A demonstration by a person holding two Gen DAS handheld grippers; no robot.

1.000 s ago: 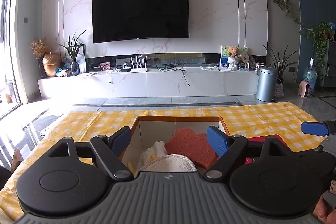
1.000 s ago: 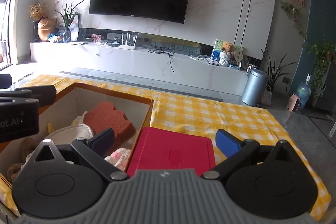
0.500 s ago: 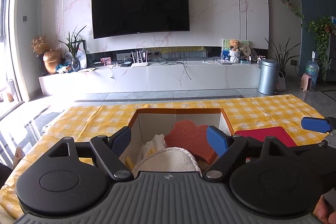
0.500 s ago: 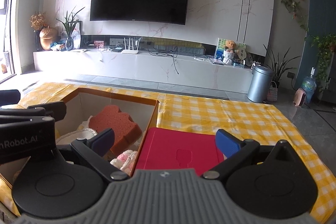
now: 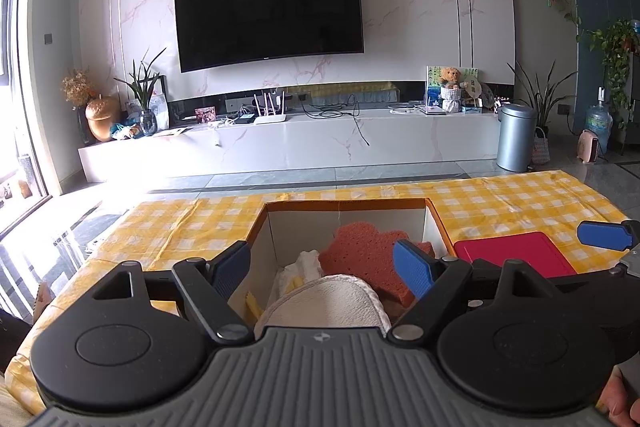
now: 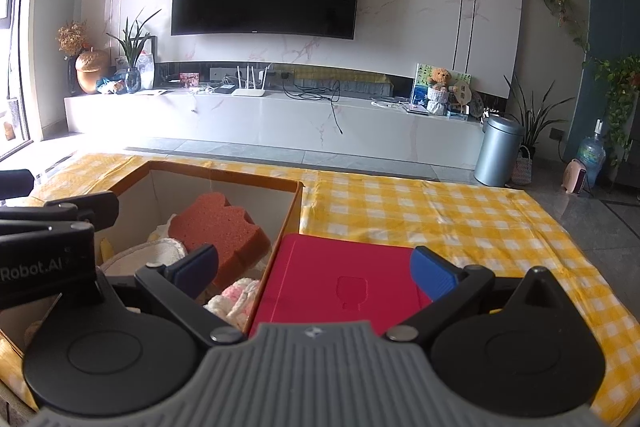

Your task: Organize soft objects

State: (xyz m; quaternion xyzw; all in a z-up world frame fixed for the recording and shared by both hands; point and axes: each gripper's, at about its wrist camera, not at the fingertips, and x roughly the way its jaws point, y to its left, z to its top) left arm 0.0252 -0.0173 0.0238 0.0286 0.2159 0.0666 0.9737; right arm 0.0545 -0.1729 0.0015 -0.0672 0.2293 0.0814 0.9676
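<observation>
An open cardboard box (image 5: 347, 205) (image 6: 288, 219) sits on the yellow checked tablecloth (image 5: 180, 227). Inside lie an orange sponge (image 5: 360, 251) (image 6: 220, 223), a white cloth pad (image 5: 332, 303) (image 6: 148, 253), a crumpled white item (image 5: 306, 263) and a pink-white knitted piece (image 6: 236, 297). My left gripper (image 5: 322, 267) is open and empty above the box's near part. My right gripper (image 6: 314, 269) is open and empty, over the box's right wall and the red lid (image 6: 340, 279) (image 5: 516, 255) lying flat beside the box.
The tablecloth (image 6: 440, 211) stretches to the right of the lid. Beyond the table are a white TV bench (image 5: 300, 143), a wall TV (image 5: 268, 11) and a grey bin (image 6: 498, 151). The left gripper's body (image 6: 48, 255) shows at the left of the right wrist view.
Both grippers have lifted and pulled back a little, so the box and lid sit lower and farther in view. Both stay open. The objects in the box have not moved.
</observation>
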